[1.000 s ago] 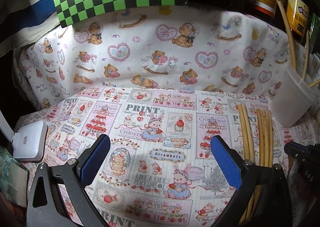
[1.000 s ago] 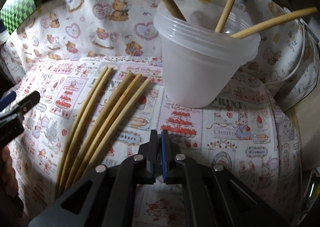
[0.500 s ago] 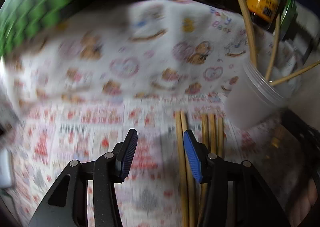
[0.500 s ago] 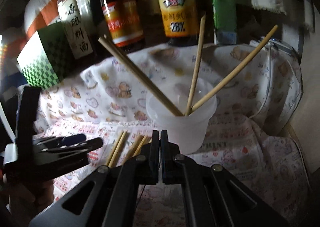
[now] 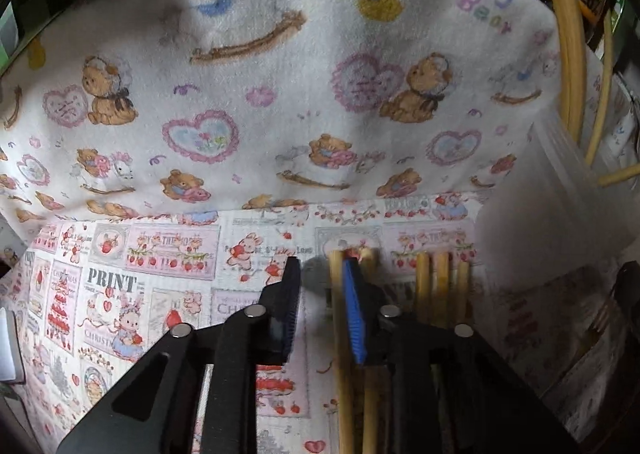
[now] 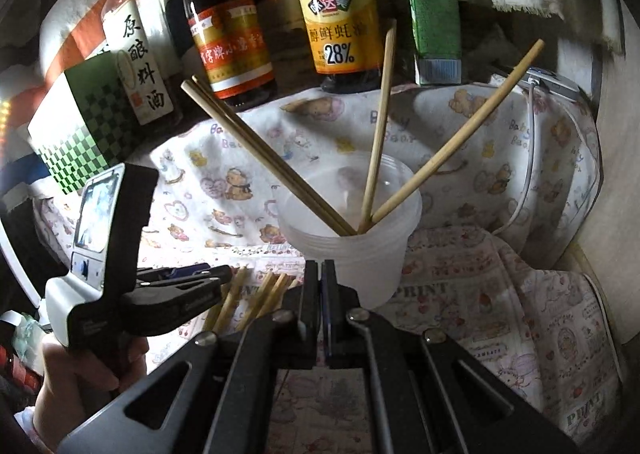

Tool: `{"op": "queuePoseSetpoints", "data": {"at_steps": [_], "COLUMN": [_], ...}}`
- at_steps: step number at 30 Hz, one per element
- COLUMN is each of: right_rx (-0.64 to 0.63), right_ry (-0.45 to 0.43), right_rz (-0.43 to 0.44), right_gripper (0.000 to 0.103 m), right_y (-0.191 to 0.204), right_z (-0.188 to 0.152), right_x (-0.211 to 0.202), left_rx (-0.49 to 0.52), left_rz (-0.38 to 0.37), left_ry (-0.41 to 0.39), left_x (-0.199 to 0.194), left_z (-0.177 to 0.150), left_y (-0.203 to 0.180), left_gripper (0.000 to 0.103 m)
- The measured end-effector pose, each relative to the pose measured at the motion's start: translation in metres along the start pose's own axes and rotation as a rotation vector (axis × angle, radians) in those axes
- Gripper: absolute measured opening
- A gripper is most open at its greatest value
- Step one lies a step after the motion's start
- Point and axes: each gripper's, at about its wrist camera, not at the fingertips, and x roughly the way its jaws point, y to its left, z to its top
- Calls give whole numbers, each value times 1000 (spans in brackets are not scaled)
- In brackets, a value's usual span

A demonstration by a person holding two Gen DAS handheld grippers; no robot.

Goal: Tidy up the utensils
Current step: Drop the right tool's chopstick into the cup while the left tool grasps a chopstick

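Several bamboo chopsticks (image 5: 442,282) lie side by side on the printed cloth (image 5: 160,294). My left gripper (image 5: 322,278) hangs low over them, its jaws closing. The leftmost chopstick (image 5: 338,334) lies between them, against the blue right pad (image 5: 354,314); the left pad stands apart from it. A translucent plastic cup (image 6: 360,258) with several chopsticks (image 6: 378,125) leaning in it stands to the right. My right gripper (image 6: 322,278) is shut on nothing, in front of the cup. In the right wrist view a hand (image 6: 72,378) holds the left gripper (image 6: 184,286) over the loose chopsticks (image 6: 260,294).
Sauce bottles (image 6: 340,13), a green carton (image 6: 434,21) and a green checkered box (image 6: 88,125) line the back behind a teddy-bear cloth (image 5: 320,93). A white cable (image 6: 528,157) runs down the right side. A white object (image 5: 8,346) sits at the left edge.
My left gripper has swung right, over the loose chopsticks, and its jaws have narrowed from wide apart. My right gripper has lifted and tilted up, still shut, so the bottles now show.
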Motion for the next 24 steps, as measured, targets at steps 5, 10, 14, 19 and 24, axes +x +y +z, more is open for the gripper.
{"op": "queuePoseSetpoints", "data": {"at_steps": [5,10,14,19,24], "right_rx": [14,21,43,117,194], "right_ry": [1,-15,-55,-118,-209], "right_rz": [5,14,10,6,55], "right_gripper": [1,1,1,1,1], "right_y": [-4,-7,-11,-25,-40], "right_z": [1,1,2,8,12], "right_x": [1,-6,-16,-33,-53], "left_rx": [39,69,59,7,8], "left_rz": [-10,25,21,-15,-26], "left_ry": [21,45,83,-17,-210], "left_x": [3,0,-8,-60,-149], "left_z": [-4,-4,3,0,5], "left_y": [-1,-17,-17,1,5], "left_gripper": [20,20,6,6,6]}}
